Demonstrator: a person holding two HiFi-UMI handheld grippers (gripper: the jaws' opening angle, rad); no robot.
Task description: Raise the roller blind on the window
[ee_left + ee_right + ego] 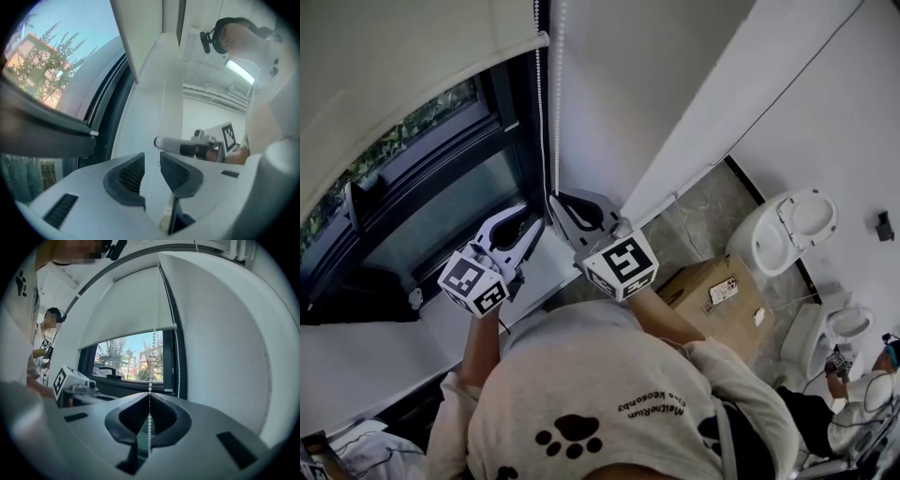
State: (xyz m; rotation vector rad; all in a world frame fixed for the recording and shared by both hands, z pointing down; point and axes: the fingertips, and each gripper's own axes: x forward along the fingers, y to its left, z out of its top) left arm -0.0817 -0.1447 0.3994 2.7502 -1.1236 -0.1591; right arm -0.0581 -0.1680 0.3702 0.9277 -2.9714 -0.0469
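The right tool [149,396] has its dark jaws pressed together on the white bead chain [154,329]. The chain runs down between the pads and disappears into the slot of the tool's grey body, so its lower end is hidden. In the head view the same right tool [555,201] meets the chain [558,103] just right of the window frame, and the picture's top edge cuts off the chain's upper run. A second strand [177,362] hangs just beside it, clear of the jaws. The left tool [152,158] stands with its jaws apart and nothing between them, only pale wall behind. From the head it sits just left of the right one [525,223], and whether it touches a strand is too small to tell. The white fabric roller blind [124,305] covers the upper part of the dark-framed window [131,383], its bottom bar above clear glass and trees. The head view shows only the blind's lower corner [394,66], and its roller is out of sight
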